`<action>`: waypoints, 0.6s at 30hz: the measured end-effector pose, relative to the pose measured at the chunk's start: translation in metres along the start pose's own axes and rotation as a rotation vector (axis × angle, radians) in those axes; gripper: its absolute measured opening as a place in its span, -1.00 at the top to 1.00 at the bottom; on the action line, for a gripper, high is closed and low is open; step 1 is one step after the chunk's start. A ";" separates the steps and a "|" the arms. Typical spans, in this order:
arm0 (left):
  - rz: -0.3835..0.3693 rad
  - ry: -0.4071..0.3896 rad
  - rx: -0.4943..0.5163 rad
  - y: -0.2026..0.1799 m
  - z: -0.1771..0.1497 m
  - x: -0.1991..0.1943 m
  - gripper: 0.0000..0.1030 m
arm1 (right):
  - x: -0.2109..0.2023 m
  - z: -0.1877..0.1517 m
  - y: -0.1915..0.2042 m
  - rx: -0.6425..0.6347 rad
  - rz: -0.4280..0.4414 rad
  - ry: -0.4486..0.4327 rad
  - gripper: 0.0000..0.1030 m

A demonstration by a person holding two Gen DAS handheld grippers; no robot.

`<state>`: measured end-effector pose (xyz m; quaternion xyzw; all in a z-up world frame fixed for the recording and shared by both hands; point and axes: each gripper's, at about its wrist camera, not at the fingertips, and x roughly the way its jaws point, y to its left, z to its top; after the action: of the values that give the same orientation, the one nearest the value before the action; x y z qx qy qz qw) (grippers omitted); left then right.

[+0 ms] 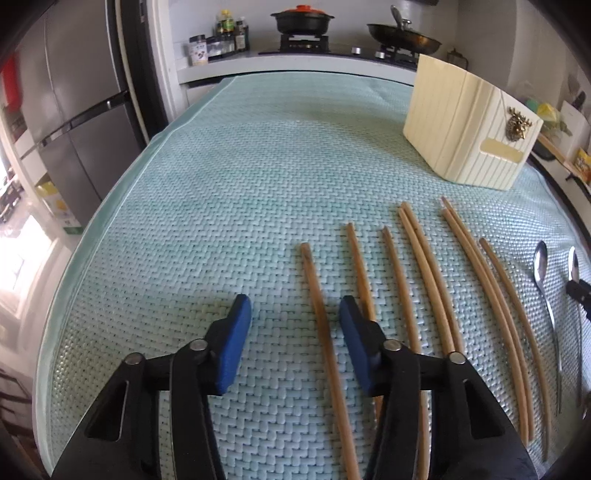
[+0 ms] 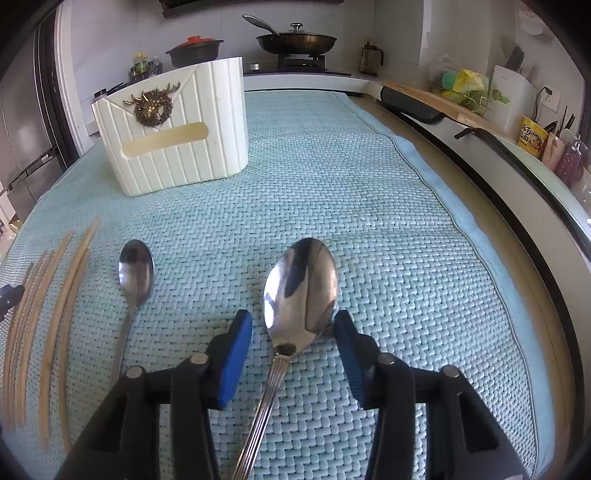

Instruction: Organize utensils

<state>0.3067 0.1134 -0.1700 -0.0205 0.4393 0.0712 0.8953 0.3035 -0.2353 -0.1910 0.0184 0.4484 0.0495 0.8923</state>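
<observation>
Several wooden chopsticks [image 1: 424, 273] lie side by side on the woven green mat [image 1: 229, 192]. My left gripper [image 1: 295, 314] is open and low over the mat, with the leftmost chopstick [image 1: 321, 325] lying between its fingers. Two metal spoons [image 1: 543, 273] lie right of the chopsticks. My right gripper [image 2: 293, 328] is open, with the large spoon [image 2: 301, 288] lying between its fingers, handle toward me. The small spoon [image 2: 136, 269] lies to its left. A cream ribbed utensil holder [image 2: 173, 129] with a brass deer emblem stands at the far side; it also shows in the left wrist view [image 1: 469, 122].
The chopsticks [image 2: 51, 314] show at the left in the right wrist view. A stove with a black pot [image 1: 301, 20] and a pan [image 2: 295, 40] stands behind the mat. A fridge [image 1: 70, 103] is at the left. A cluttered counter [image 2: 517, 122] runs along the right.
</observation>
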 end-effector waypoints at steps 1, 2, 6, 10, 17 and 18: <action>-0.008 -0.001 0.006 -0.002 0.000 0.000 0.30 | 0.000 0.001 0.001 -0.004 0.006 0.000 0.28; -0.018 0.000 0.012 -0.004 0.001 -0.001 0.44 | 0.002 0.003 0.001 -0.010 0.006 0.003 0.32; -0.070 -0.001 0.023 -0.009 0.003 0.000 0.87 | 0.006 0.008 0.001 -0.011 0.021 0.001 0.60; -0.126 0.012 -0.033 -0.001 0.008 0.004 0.92 | 0.010 0.014 -0.002 -0.018 0.048 0.007 0.77; -0.181 0.008 -0.110 0.014 0.013 0.001 0.92 | 0.006 0.025 -0.012 -0.013 0.118 -0.012 0.93; -0.177 0.016 -0.104 0.015 0.014 0.002 0.92 | 0.006 0.026 -0.012 -0.019 0.115 -0.012 0.93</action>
<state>0.3165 0.1295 -0.1626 -0.1061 0.4385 0.0145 0.8923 0.3289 -0.2460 -0.1807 0.0357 0.4408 0.1047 0.8908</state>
